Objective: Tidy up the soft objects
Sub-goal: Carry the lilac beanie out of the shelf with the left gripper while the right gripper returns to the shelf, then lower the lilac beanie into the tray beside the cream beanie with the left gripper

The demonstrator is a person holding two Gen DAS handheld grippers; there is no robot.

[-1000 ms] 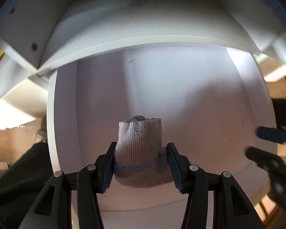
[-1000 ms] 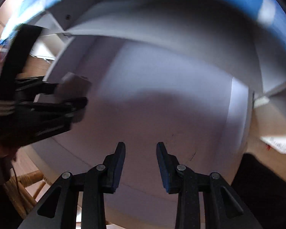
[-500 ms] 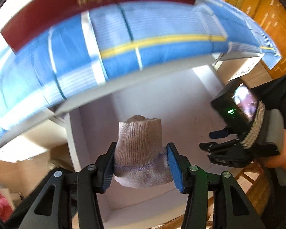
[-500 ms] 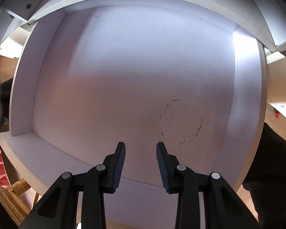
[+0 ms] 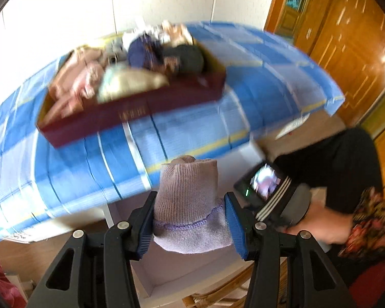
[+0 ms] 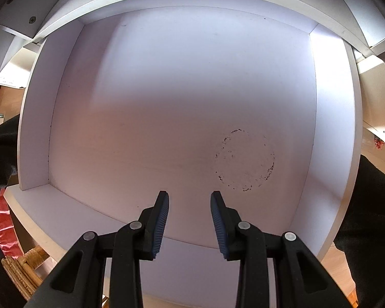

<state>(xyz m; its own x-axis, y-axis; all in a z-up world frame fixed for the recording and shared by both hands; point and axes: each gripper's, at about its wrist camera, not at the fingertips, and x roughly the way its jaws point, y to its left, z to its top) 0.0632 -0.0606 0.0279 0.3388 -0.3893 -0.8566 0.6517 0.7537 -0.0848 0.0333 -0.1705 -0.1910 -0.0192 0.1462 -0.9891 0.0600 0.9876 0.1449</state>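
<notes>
A rolled sock (image 5: 190,205) is clamped between the left gripper (image 5: 190,227) fingers, above the front edge of the tabletop (image 5: 192,128). A box (image 5: 131,113) of soft items is carried near the tabletop's far edge. The right gripper (image 6: 190,220) fingers are parted, empty, over a drawer (image 6: 166,102).

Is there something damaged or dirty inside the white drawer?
Yes. The white drawer has a ring of small dark specks on its floor, right of centre, like a stain left by a round object. Otherwise the floor is bare.
</notes>
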